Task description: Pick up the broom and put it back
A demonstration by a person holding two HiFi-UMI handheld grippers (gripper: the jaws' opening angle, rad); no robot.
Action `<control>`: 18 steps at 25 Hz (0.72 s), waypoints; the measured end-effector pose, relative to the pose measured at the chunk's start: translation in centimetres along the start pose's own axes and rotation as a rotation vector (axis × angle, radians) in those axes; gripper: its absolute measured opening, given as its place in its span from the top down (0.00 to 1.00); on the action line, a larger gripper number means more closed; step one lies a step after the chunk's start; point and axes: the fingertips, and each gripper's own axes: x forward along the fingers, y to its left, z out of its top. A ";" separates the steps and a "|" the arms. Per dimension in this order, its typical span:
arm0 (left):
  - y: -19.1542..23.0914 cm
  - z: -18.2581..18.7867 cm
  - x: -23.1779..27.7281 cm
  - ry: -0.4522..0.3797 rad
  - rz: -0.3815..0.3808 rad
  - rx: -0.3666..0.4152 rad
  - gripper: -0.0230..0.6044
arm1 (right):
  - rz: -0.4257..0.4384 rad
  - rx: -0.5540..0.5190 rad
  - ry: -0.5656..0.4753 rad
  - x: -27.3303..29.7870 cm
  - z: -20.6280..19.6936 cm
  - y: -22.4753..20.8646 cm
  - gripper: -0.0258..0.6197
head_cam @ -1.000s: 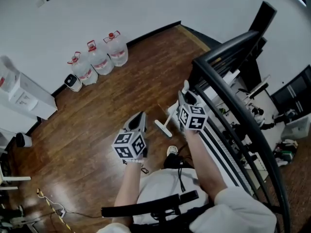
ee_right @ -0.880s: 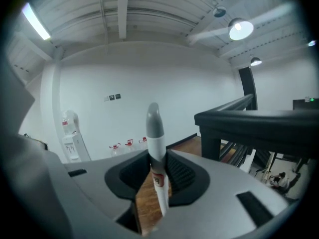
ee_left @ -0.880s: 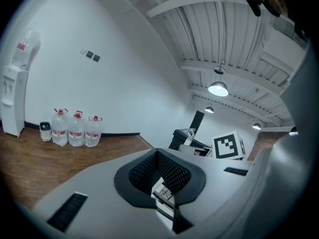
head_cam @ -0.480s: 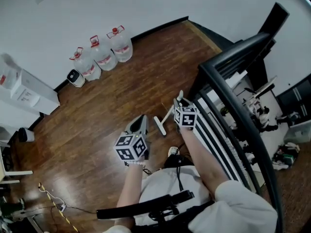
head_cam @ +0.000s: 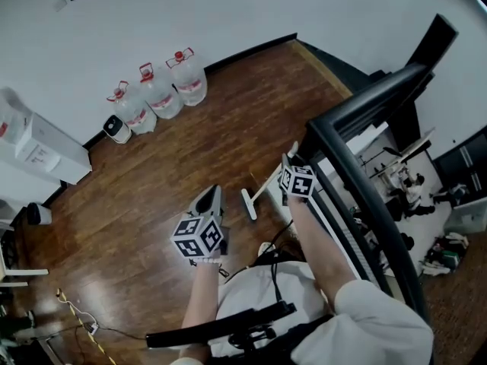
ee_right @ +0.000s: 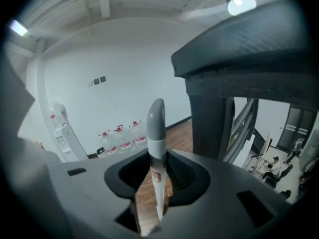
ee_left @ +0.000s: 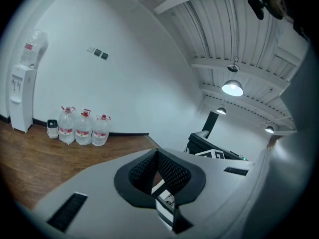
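Head view: right gripper [head_cam: 292, 160] clamps the pale handle of the broom [head_cam: 261, 190], which slants head-down over the wooden floor [head_cam: 190, 143] beside a dark railing [head_cam: 358, 196]; left gripper [head_cam: 211, 198] hangs nearby, jaws pressed together on nothing.

Head cam sits way up top, looking almost straight down at the brown wooden plank floor [head_cam: 137, 204], with the left gripper [head_cam: 211, 198] and right gripper [head_cam: 290, 160] well below it. The left gripper cam looks out along its fingers [ee_left: 172, 173], roughly level I think (the fisheye makes it hard to say), toward three clear water jugs with red caps [ee_left: 83, 128] by the far wall. The right gripper cam tilts upward, super close on the white broom handle with a grey tip [ee_right: 156, 153]. All three views share those jugs and the floor. The black curved rail [ee_right: 234, 59] also shows from the head.
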 end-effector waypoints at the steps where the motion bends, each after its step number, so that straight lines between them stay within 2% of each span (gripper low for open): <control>1: -0.1 0.1 0.4 0.000 0.000 0.002 0.97 | -0.013 0.006 0.001 0.3 0.2 -0.8 0.76; 11: -1.7 0.1 3.0 0.026 -0.013 0.036 0.97 | -0.111 0.055 -0.007 1.1 0.3 -4.8 0.75; 16: -2.6 -0.1 3.2 0.036 -0.021 0.061 0.97 | -0.111 0.074 -0.007 1.0 0.5 -5.3 0.74; 18: -2.9 -0.2 3.0 0.039 -0.025 0.065 0.97 | -0.107 0.090 0.004 0.7 0.1 -5.1 0.69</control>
